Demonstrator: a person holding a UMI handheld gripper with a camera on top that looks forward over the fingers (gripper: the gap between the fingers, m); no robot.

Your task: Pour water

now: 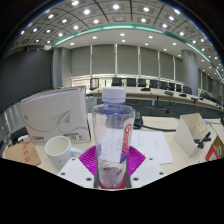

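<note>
- We see the gripper (pixel 111 168) closed on a clear plastic water bottle (pixel 112 125), which stands upright between the two fingers.
- We note that the magenta pads (pixel 90 160) press against the lower body of the bottle on both sides, with no gap visible at either side.
- We observe the bottle's white cap (pixel 114 94) in place on top, and a label with red print on the body.
- We cannot tell whether the base of the bottle rests on the table (pixel 160 150) or is lifted off it, since the fingers hide the base.
- We see a white cup (pixel 58 150) just left of the bottle, close to the left finger and apart from it.
- We see a white box (pixel 55 112) with grey print beyond the cup, standing on the table to the left.
- We see a white card stand (pixel 193 130) to the right of the bottle, well apart from it, with flat white paper (pixel 152 145) lying between.
- We find the widest open stretch of table on the right, over that paper; the left side is crowded by the cup and the box.
- We see rows of desks and dark chairs (pixel 150 88) far beyond the bottle, under a ceiling with lamps.
</note>
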